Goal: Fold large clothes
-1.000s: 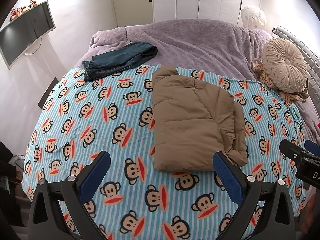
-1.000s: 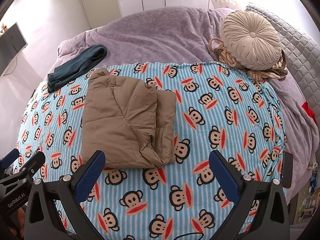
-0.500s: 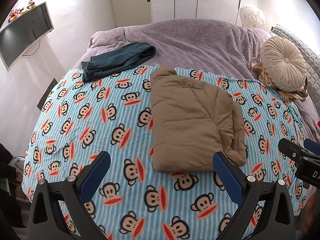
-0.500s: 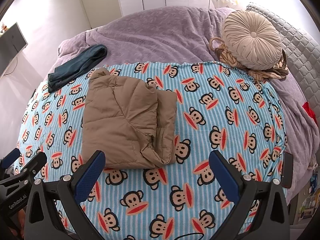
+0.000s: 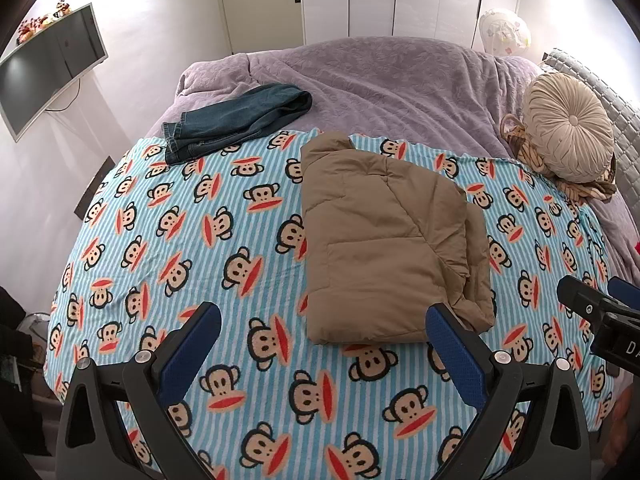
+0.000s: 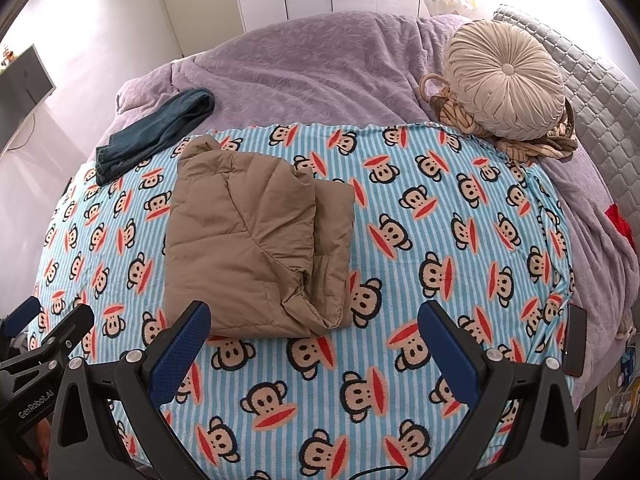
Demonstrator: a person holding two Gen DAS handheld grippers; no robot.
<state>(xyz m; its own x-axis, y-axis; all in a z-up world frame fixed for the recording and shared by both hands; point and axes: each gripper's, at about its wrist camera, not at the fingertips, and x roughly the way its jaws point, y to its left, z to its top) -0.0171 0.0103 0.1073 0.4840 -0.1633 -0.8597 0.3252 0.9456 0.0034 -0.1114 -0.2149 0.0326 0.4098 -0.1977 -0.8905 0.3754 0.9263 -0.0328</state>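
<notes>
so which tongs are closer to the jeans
Left. The left tongs hang open over the monkey blanket, on the jeans' side of the folded tan jacket; the right tongs hang open beyond the jacket.

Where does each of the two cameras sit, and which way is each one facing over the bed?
Left wrist: on the left gripper, facing forward over the monkey blanket; its own open fingers frame the bottom and the right gripper shows at the right edge.
Right wrist: on the right gripper, facing likewise; its open fingers show, with the left gripper at the left edge.
Shared: folded tan jacket, jeans, round cushion.
</notes>
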